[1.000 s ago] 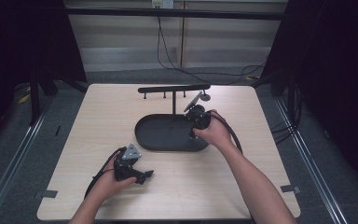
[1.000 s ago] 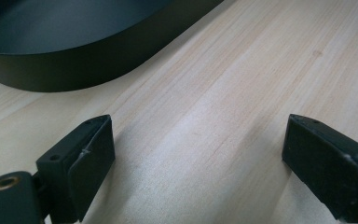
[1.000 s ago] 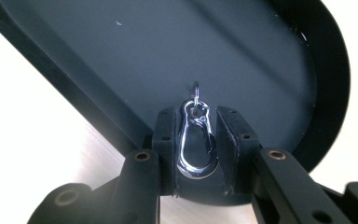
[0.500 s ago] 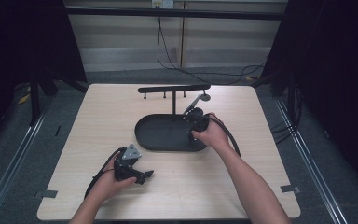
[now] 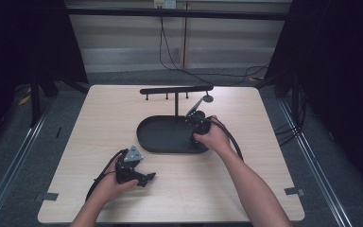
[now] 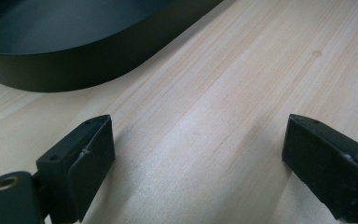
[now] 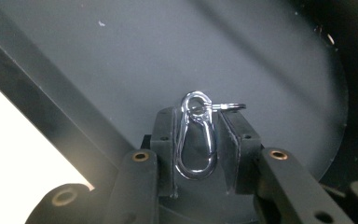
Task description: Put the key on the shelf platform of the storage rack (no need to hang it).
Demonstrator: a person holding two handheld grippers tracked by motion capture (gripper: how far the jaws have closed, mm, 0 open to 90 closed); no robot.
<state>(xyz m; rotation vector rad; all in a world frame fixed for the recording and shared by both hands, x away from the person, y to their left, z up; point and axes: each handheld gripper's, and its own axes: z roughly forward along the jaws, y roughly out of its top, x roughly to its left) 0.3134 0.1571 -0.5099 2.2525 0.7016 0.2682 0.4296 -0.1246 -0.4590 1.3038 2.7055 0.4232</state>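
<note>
A black oval tray [image 5: 160,137] lies mid-table, with a black T-shaped hanging rack [image 5: 176,90] rising from its far side. My right gripper [image 5: 196,124] hovers over the tray's right end, shut on a silver snap clip [image 7: 196,140] that carries a small key ring [image 7: 228,107]. The clip stands upright between the jaws above the tray floor [image 7: 168,51]. My left gripper [image 5: 144,178] rests low on the table near the front left, open, with bare wood between its fingers [image 6: 81,161]. The tray's wall [image 6: 74,70] lies ahead of it.
The wooden table [image 5: 264,142] has free room right of the tray and along its front edge. Cables [image 5: 170,52] run over the floor behind the table. Dark curtains stand at both sides.
My right gripper has shifted slightly nearer and lower over the tray's right end. The left gripper has stayed put.
</note>
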